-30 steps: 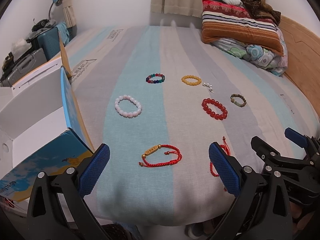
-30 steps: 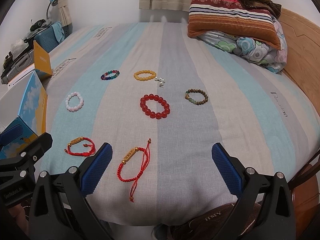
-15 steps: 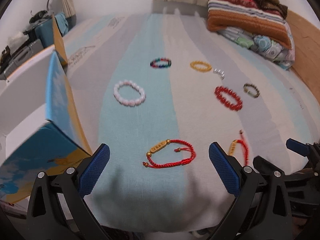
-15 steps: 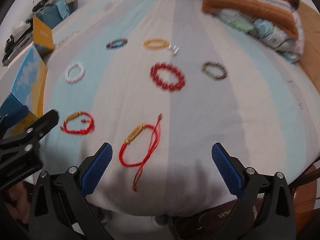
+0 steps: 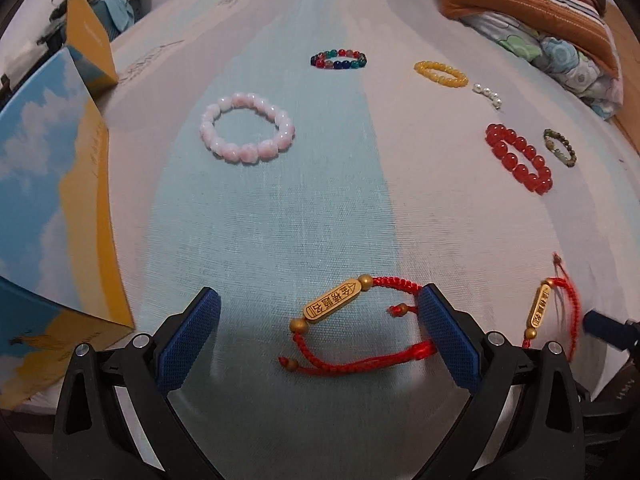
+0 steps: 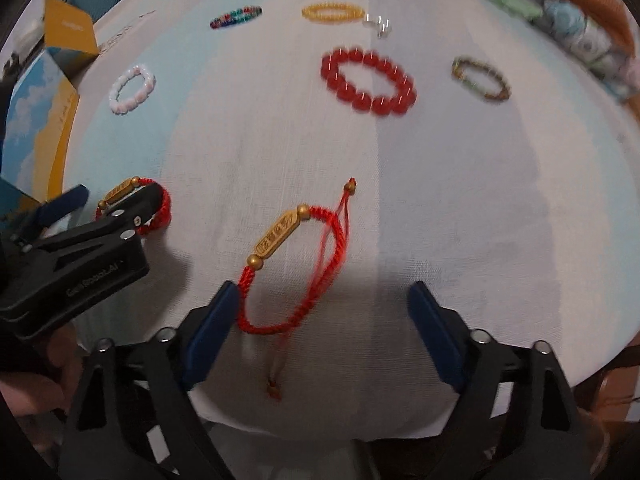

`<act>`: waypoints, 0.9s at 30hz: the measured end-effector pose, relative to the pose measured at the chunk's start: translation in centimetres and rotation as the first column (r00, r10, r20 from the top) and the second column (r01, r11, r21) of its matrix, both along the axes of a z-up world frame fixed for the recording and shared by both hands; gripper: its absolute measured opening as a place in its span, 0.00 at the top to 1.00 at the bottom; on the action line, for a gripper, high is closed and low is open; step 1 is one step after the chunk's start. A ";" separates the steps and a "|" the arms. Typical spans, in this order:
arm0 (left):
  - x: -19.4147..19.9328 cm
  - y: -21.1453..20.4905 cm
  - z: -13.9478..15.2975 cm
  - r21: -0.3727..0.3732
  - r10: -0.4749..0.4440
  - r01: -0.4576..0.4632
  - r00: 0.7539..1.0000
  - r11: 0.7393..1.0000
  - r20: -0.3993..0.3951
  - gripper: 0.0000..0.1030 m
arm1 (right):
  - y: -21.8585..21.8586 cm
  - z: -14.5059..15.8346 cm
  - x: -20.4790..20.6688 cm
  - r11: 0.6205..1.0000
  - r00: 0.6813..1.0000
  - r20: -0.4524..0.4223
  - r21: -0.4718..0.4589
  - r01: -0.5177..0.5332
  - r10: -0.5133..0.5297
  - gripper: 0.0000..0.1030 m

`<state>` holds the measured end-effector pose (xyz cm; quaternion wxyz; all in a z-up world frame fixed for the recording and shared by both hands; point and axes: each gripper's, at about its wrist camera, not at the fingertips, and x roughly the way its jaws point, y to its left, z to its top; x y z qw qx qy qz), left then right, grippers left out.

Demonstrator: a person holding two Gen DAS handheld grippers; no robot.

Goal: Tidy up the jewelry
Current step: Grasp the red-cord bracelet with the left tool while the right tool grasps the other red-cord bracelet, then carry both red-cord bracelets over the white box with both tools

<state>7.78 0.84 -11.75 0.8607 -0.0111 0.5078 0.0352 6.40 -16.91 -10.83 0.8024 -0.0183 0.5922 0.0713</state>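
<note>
Two red cord bracelets with gold tags lie near the bed's front edge. My left gripper [image 5: 320, 336] is open low over the left-hand one [image 5: 332, 306], whose cord loop lies between the blue pads. My right gripper [image 6: 322, 316] straddles the other cord bracelet [image 6: 280, 236]; its jaws are closing, the left pad is beside the cord, and nothing is pinched. Farther back lie a pink bead bracelet [image 5: 248, 128], a multicoloured one [image 5: 338, 59], a yellow one [image 5: 440, 74], a red bead one [image 6: 368, 80] and a brown-green one [image 6: 480, 80].
An open blue-and-yellow box [image 5: 52, 200] stands at the left edge of the striped bedsheet [image 5: 280, 208]. Small pearl pieces [image 5: 488, 94] lie beside the yellow bracelet. Pillows and a folded quilt [image 5: 560, 40] fill the far right corner. The bed's edge runs just below both grippers.
Both grippers have come down and tipped toward the sheet, so each cord bracelet now sits between its gripper's pads. The right jaws stand narrower than before.
</note>
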 end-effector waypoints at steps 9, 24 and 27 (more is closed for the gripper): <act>-0.3 -0.2 -0.2 0.013 -0.037 0.037 0.998 0.999 -0.041 0.20 | 0.3 0.2 -0.1 0.999 1.000 0.027 -0.033 -0.012 0.013 0.58; -0.7 0.4 1.0 -0.055 -0.071 0.068 0.996 0.996 -0.060 0.93 | -0.8 1.4 -0.2 0.999 0.998 0.066 0.046 0.019 -0.022 0.96; -0.8 0.5 1.5 -0.062 -0.076 0.073 0.996 0.995 -0.052 0.93 | -0.8 2.0 -0.4 0.998 0.995 0.093 0.066 0.019 -0.025 0.96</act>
